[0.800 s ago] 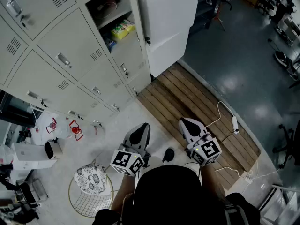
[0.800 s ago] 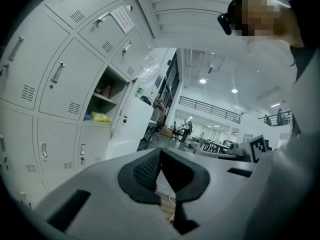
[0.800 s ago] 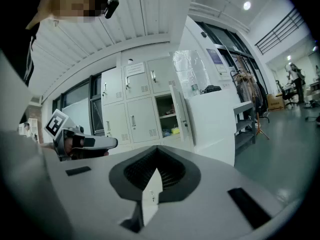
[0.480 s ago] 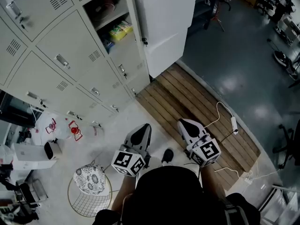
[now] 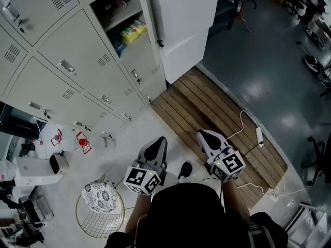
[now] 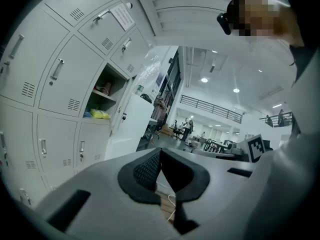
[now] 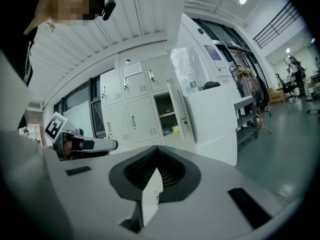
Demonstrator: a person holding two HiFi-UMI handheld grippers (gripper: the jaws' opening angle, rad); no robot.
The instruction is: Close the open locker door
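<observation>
Grey marker-cubed tools (image 5: 157,143) (image 5: 203,135), apparently dark sleeves (image 5: 265,232)

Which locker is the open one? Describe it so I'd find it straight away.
Find the grey locker bank, then its end column by the wooden flooring. The open locker there has its door swung wide and, unlike its shut neighbours, shows a yellow packet inside.

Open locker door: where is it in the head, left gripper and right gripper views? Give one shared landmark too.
Head view: open locker door at top centre, swung out right of its compartment.
Left gripper view: door left of centre, right of the lockers.
Right gripper view: door right of centre, a white panel.
Shared landmark: yellow packet on the compartment's shelf.
</observation>
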